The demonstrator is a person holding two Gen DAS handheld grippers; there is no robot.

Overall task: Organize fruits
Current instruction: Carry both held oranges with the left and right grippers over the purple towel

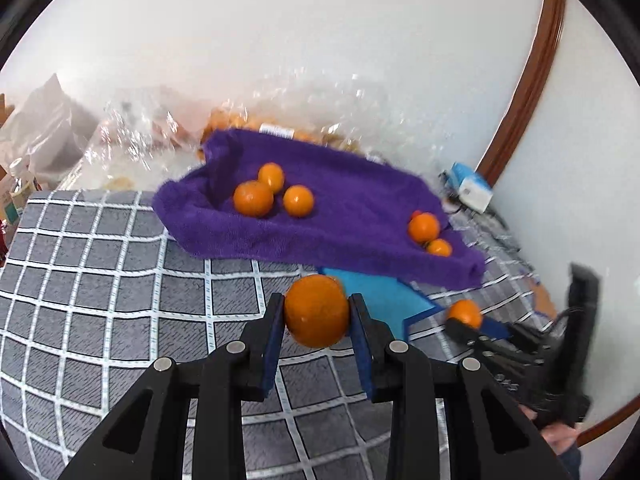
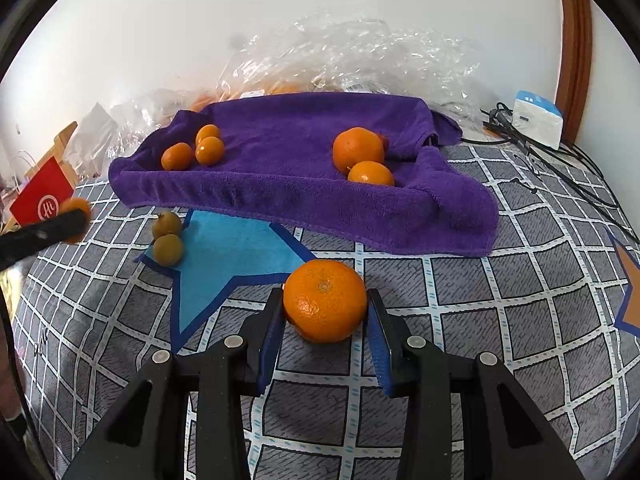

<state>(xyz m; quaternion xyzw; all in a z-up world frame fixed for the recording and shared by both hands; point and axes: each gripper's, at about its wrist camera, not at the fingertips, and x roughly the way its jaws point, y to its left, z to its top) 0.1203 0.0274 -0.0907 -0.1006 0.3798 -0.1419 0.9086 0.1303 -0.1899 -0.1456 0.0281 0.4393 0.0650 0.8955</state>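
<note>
Five oranges already lie on the purple towel (image 2: 304, 168), three far left and two right, while each tongs, left (image 1: 316, 312) and right (image 2: 325, 304), grips another orange near it, and two greenish fruits (image 2: 167, 238) remain on the checked cloth.

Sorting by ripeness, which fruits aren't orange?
The two greenish fruits beside the blue star, off the purple towel; all others are bright orange.

Black two-finger left gripper (image 1: 316, 312) and right gripper (image 2: 325, 304), each clamped around a round orange tangerine.
</note>
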